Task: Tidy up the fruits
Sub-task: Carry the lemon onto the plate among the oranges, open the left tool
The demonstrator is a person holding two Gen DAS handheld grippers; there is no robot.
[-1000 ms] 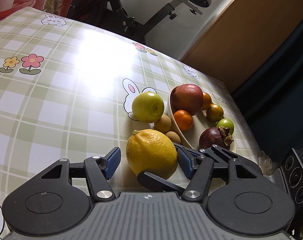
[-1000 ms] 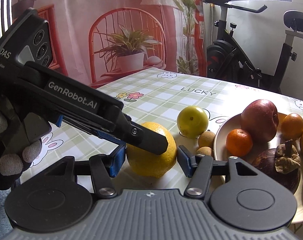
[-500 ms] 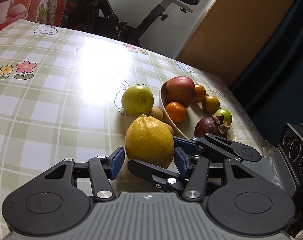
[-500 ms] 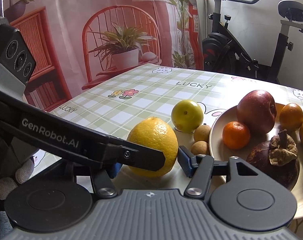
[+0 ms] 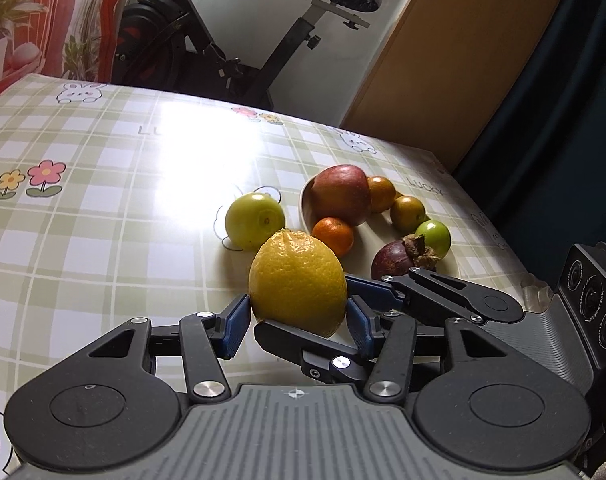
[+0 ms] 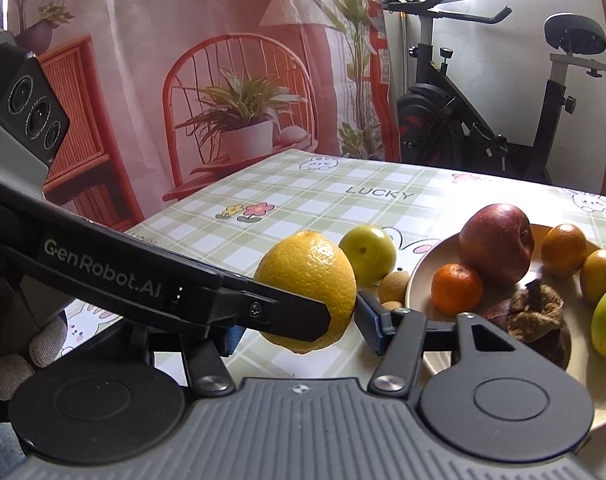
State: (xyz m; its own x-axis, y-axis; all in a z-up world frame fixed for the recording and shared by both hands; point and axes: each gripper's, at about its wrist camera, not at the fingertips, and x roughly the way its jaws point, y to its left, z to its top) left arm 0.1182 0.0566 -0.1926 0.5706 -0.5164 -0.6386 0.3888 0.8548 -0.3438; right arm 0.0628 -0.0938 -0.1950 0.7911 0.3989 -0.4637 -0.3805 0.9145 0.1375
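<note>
Currently: lemon transfer, mid-step. Left claw (image 5: 299, 320) is clenched on the lemon (image 5: 299, 284), with both blue pads (image 5: 237, 326) pressed to its flanks. Right claw (image 6: 299, 328) brackets the same lemon crosswise. One of its pads meets the peel, but the other is hidden behind the left claw's finger, so I cannot tell whether it is gripping or merely closing in.

Lemon position: just short of the plate (image 6: 413, 280), on my side of it. In the right wrist view it appears lifted clear of the tabletop (image 5: 103, 240).

The plate already holds an apple (image 6: 497, 242), several small oranges, a mangosteen and a green fruit. Outside the plate, close to its rim, are a second green fruit (image 5: 255, 220) and two small brown fruits (image 6: 393, 286).

Judgement: this is the carry-to-plate step, and three fruits remain after it.

Next move: only one claw should keep the load, so the other must back off without dragging peel. Carry over the rim and set down in the bare patch nearest me, clear of the mangosteen. The plate is crowded, so a roll-off is possible.
</note>
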